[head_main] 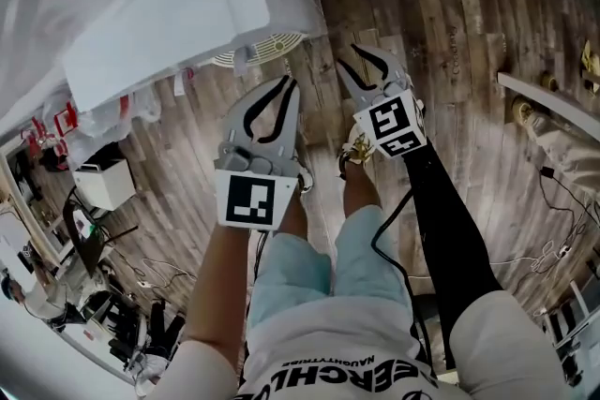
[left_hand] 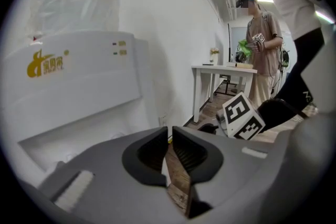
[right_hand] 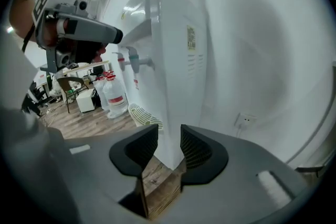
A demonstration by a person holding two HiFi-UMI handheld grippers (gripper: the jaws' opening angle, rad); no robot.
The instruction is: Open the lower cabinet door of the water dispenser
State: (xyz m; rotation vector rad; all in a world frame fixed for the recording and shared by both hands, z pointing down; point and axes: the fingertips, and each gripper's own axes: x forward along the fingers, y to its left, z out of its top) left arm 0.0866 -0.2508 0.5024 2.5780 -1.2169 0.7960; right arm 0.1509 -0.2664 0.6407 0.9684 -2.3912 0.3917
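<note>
The water dispenser (right_hand: 173, 60) stands in front of me on the wooden floor (head_main: 450, 108), a white box with its taps (right_hand: 137, 60) on the front face. The lower cabinet door is the part of that face under the taps. No view shows it well, because both tools cover the low part, so I can only suppose its grip is a recess or a free edge on one side.

The left tool (left_hand: 170, 152) has its jaws almost together, with only a thin slit between them and nothing in it. The right tool (right_hand: 169, 147) has its jaws clearly apart and also holds nothing. The corner of the dispenser shows beyond the gap but is not touched.

I judge the door to be a light, thin plastic panel, stiff enough, with a smooth and rather slippery surface, probably kept closed by a small catch or magnet. I would take it at the free edge opposite the hinge, with one jaw hooked behind the edge. I would pull softly, because the body seems light and could slide or tilt.
</note>
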